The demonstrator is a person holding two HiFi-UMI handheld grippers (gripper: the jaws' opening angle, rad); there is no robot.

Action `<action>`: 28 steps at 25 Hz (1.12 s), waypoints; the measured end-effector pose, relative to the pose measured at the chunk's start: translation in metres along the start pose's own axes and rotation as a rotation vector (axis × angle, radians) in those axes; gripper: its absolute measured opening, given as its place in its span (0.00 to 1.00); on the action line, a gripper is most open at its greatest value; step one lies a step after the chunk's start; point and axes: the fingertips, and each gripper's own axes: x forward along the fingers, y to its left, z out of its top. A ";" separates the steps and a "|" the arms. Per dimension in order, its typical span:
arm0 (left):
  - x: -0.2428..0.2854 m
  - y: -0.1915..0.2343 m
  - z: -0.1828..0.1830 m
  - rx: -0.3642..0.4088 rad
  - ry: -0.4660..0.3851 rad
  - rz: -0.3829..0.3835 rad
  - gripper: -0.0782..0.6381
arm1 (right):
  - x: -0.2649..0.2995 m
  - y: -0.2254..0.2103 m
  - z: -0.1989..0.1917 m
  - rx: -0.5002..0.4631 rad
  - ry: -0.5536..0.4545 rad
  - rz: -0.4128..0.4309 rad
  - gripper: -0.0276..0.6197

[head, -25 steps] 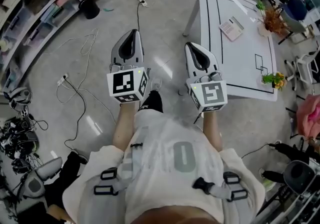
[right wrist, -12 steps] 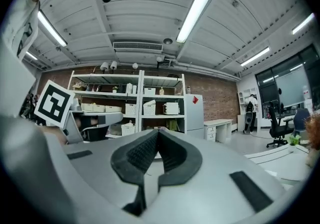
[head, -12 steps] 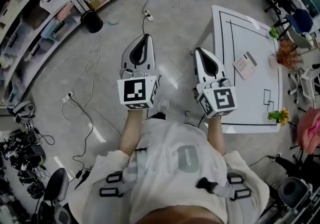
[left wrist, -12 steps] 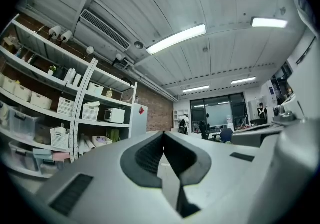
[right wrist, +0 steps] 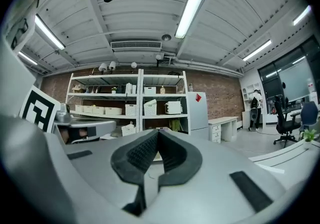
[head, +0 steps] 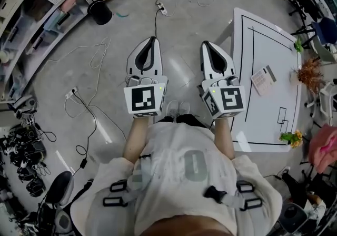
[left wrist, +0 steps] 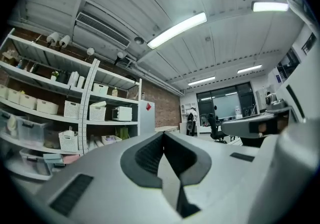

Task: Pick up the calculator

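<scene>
The calculator (head: 263, 80), pale with a dark display end, lies flat on the white table (head: 263, 119) at the right of the head view. Both grippers are held level over the bare floor, side by side, well to the left of the table. My left gripper (head: 153, 39) has its jaws closed with nothing between them, and its tips meet in the left gripper view (left wrist: 163, 134). My right gripper (head: 204, 43) is shut and empty too, as the right gripper view (right wrist: 158, 130) shows. It is the one nearer the table. Neither gripper view shows the calculator.
The table also carries a dried plant (head: 307, 70), a small yellow-flowered plant (head: 288, 138) and black marked outlines. Cables (head: 84, 56) and a power strip (head: 162, 9) lie on the floor. A black bin (head: 100, 12) and shelving (head: 31, 3) stand at the upper left, office chairs (head: 316, 19) at the far right.
Both grippers have travelled together across the floor, still shut and level. In the head view the table and calculator have shifted to the right and lower.
</scene>
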 end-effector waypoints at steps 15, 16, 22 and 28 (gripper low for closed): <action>0.058 -0.089 0.009 -0.006 -0.045 -0.098 0.14 | -0.032 -0.091 0.014 -0.016 -0.042 -0.164 0.05; 0.064 -0.102 0.010 -0.001 -0.046 -0.127 0.14 | -0.038 -0.103 0.014 -0.018 -0.044 -0.194 0.05; 0.100 -0.187 0.008 -0.020 -0.056 -0.381 0.14 | -0.094 -0.165 -0.007 0.020 -0.004 -0.414 0.05; 0.131 -0.267 0.013 -0.015 -0.066 -0.634 0.14 | -0.155 -0.211 0.000 -0.003 -0.012 -0.691 0.05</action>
